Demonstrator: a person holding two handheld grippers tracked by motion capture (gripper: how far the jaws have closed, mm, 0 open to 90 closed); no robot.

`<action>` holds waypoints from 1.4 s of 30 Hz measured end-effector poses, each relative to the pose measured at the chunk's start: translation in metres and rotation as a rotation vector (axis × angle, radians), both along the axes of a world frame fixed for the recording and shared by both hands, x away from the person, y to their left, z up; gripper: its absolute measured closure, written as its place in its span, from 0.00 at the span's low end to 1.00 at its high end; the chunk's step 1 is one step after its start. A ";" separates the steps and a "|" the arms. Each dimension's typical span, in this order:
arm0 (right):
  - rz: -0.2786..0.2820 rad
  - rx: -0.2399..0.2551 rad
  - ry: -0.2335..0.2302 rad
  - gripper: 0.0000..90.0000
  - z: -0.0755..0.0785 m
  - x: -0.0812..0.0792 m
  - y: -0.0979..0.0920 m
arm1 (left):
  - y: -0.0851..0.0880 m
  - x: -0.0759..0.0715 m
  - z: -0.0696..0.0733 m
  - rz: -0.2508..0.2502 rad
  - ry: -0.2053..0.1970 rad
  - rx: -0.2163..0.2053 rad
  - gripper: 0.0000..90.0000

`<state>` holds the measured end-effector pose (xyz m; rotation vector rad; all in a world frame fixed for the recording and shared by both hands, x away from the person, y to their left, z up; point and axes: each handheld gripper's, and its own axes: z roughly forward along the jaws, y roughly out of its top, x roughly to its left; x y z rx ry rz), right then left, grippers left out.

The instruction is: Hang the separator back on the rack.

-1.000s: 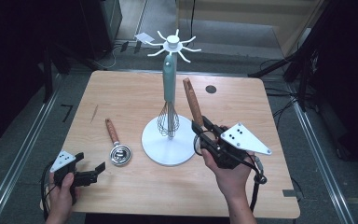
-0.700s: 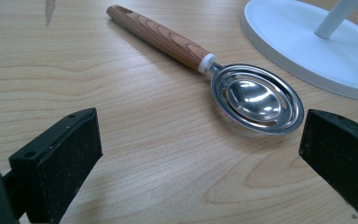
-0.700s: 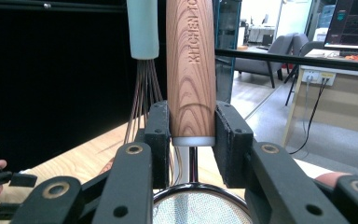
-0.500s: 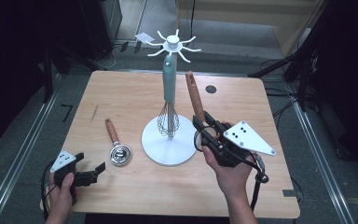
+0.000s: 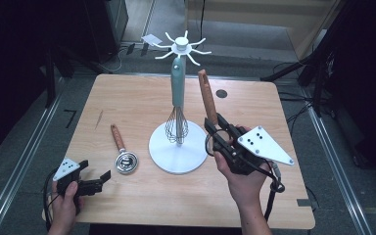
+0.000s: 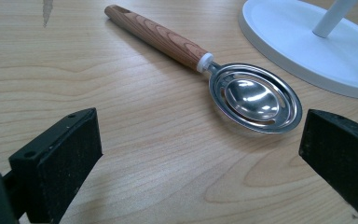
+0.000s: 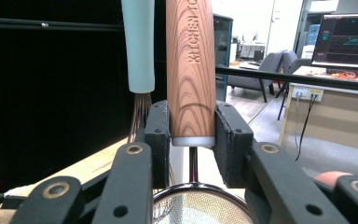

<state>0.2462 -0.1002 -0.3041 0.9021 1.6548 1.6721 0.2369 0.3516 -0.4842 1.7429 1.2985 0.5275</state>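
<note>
My right gripper [image 5: 216, 128] is shut on the lower end of a wooden handle [image 5: 206, 98] that stands nearly upright, just right of the white hook stand [image 5: 178, 155]. In the right gripper view the pads [image 7: 158, 135] clamp the handle [image 7: 189, 70] just above its white collar, and a round wire-mesh strainer head [image 7: 200, 207] sits below. A whisk [image 5: 177, 125] with a teal handle [image 7: 138, 46] hangs on the stand. A wooden-handled steel slotted spoon [image 5: 126, 160] lies left of the stand. My left gripper [image 5: 100, 178] rests open on the table, its jaws facing the spoon [image 6: 251, 98].
The stand's white round base [image 6: 307, 51] lies just beyond the spoon. Several curved hooks [image 5: 183, 48] ring the stand's top. A dark round hole [image 5: 221, 93] marks the table's far right. The table's edges drop to floor rails on both sides.
My right gripper has raised the strainer a little, so the handle's tip now stands higher and farther back. The left gripper and the spoon have kept still.
</note>
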 end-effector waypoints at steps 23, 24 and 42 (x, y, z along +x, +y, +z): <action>-0.007 0.008 -0.049 0.78 0.017 -0.002 0.000 | 0.000 0.000 0.000 0.002 0.000 0.000 0.00; -0.006 0.007 -0.049 0.78 0.018 -0.001 0.001 | 0.000 0.000 0.000 0.002 0.001 0.000 0.00; -0.029 -0.032 -0.035 0.78 0.019 0.009 0.012 | 0.000 0.000 0.000 -0.001 -0.002 0.002 0.00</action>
